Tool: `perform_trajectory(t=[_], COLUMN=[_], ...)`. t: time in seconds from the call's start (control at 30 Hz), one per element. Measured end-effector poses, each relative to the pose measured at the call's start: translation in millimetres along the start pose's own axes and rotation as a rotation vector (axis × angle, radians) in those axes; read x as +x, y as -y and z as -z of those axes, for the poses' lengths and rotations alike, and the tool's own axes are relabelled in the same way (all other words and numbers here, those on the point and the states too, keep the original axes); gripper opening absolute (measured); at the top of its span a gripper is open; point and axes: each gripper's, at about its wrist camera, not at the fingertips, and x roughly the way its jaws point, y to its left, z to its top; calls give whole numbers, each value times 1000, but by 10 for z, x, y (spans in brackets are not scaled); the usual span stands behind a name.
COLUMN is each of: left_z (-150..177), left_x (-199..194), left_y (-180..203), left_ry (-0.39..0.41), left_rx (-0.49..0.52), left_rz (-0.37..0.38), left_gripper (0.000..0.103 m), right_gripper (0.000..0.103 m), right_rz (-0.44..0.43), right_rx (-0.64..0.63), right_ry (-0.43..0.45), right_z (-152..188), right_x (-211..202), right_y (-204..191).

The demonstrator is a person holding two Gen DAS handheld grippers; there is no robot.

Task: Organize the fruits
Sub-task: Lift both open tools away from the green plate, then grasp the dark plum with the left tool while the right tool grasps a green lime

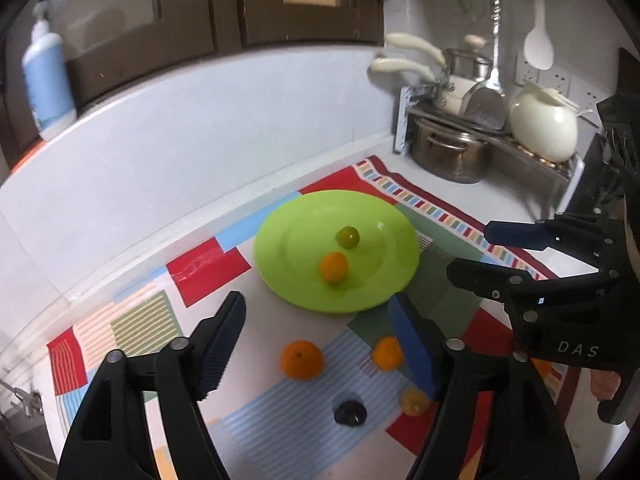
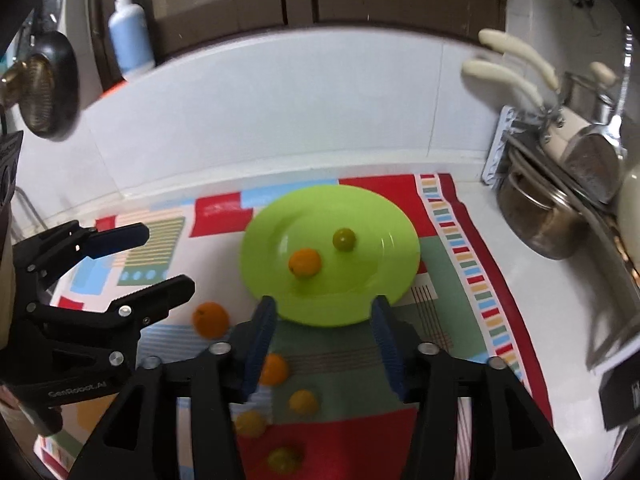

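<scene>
While both hang empty with jaws wide, the left gripper frames an orange low in frame, and the right gripper sits at the near rim of the green plate, which holds a small orange and green fruit; open patterned mat lies right.

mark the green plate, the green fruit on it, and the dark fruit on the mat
green plate (image 1: 376, 288), left wrist view, bare near rim.
green fruit (image 1: 347, 237), left wrist view, middle of its skin.
dark fruit (image 1: 351, 413), left wrist view, centre of its top.
</scene>
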Motion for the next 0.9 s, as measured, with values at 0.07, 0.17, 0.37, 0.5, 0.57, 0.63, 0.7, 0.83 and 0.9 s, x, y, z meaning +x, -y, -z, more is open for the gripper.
perform_trajectory(t=[0.07, 0.17, 0.37, 0.5, 0.57, 0.63, 0.7, 0.83, 0.9], left_z=[68, 184, 421, 585, 658, 727, 782, 875, 924], left_x=[-109, -234, -356, -408, -413, -406, -387, -329, -291], left_y=[29, 45, 132, 185, 212, 238, 255, 282, 302], left_ry=[14, 21, 31, 47, 44, 42, 35, 23, 20], left_rx=[0, -10, -8, 1, 11, 27, 35, 53, 72], left_rz=[-6, 7, -14, -33, -42, -51, -54, -52, -50], left_gripper=[78, 79, 79, 79, 79, 79, 79, 79, 79], right_gripper=[57, 57, 57, 57, 57, 57, 57, 57, 57], right_rz=[6, 8, 28, 30, 45, 49, 54, 60, 61], right_rx=[-3, 0, 27, 55, 60, 59, 56, 42, 38], right_ry=[19, 25, 20, 6, 3, -2, -10, -28, -40], right_z=[83, 210, 477, 642, 733, 802, 875, 992, 1046], right_x=[-98, -175, -282, -320, -336, -340, -336, -304, -281], right_y=[-63, -134, -165, -166, -173, -182, -198, -228, -235])
